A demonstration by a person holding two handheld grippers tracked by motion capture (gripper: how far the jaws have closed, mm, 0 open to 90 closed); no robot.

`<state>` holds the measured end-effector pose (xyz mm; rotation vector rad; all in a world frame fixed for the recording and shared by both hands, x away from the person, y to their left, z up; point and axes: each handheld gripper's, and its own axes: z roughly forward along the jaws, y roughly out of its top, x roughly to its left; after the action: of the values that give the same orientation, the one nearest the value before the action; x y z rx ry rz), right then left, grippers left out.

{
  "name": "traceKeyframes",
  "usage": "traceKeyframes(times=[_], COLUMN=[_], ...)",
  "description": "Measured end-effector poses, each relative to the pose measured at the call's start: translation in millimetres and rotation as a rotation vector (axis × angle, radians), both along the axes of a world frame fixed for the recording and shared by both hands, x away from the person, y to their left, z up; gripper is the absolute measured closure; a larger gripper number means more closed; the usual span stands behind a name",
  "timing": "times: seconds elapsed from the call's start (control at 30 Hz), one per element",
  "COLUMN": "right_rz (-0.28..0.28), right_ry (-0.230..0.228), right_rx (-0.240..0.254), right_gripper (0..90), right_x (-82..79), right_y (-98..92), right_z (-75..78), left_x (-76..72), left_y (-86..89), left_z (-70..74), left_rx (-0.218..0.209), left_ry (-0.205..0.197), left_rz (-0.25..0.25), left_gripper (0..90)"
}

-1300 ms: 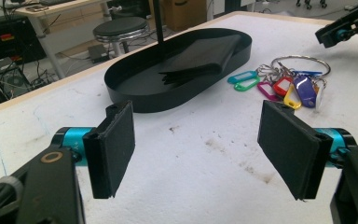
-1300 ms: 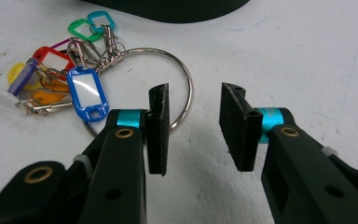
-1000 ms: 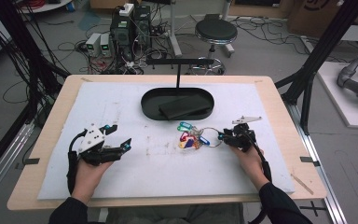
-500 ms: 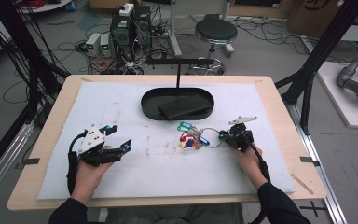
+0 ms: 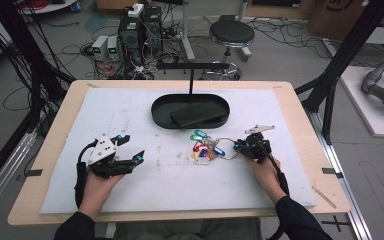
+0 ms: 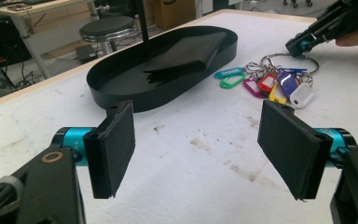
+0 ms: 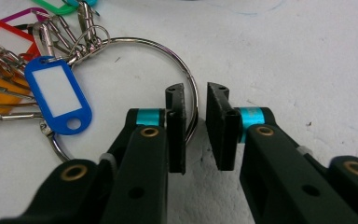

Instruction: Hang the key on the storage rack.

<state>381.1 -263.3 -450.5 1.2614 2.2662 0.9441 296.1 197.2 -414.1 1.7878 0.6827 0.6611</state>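
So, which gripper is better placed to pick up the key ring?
The right gripper: its jaws straddle the key ring with a small gap, having just been opening slightly. The left gripper sits wide open, far from it.

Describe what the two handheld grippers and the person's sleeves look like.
Both are black two-jaw tools. The left gripper carries a grey three-cornered plate on top, as does the right gripper, and a black cable trails from each along the forearm. The jaws end in flat black rectangular pads mounted on bright teal collars, with brass-coloured pivot rings on the arms behind. The person wears dark long sleeves.
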Motion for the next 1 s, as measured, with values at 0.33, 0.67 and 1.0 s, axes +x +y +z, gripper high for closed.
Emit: traceKeyframes(times=[0.33, 0.67, 1.0], right_rz=[0.02, 0.026, 0.026], right_ry=[-0.027, -0.009, -0.11], right_rx=[0.016, 0.045, 0.173], right_gripper=[86.4, 88.2, 88.2], right_x=[6.3, 9.4, 1.1], right_y=[-4.6, -4.5, -12.8], right_z=[-1.4, -2.8, 13.7], left_x=[-1.4, -2.3, -2.4], left_y=[0.0, -1.5, -0.9], left_z=[-0.4, -0.7, -0.7], left_rx=[-0.002, -0.001, -0.005], left_ry=[-0.002, -0.001, -0.005], left_rz=[-0.006, -0.01, -0.011], left_gripper=[27.6, 27.6, 27.6])
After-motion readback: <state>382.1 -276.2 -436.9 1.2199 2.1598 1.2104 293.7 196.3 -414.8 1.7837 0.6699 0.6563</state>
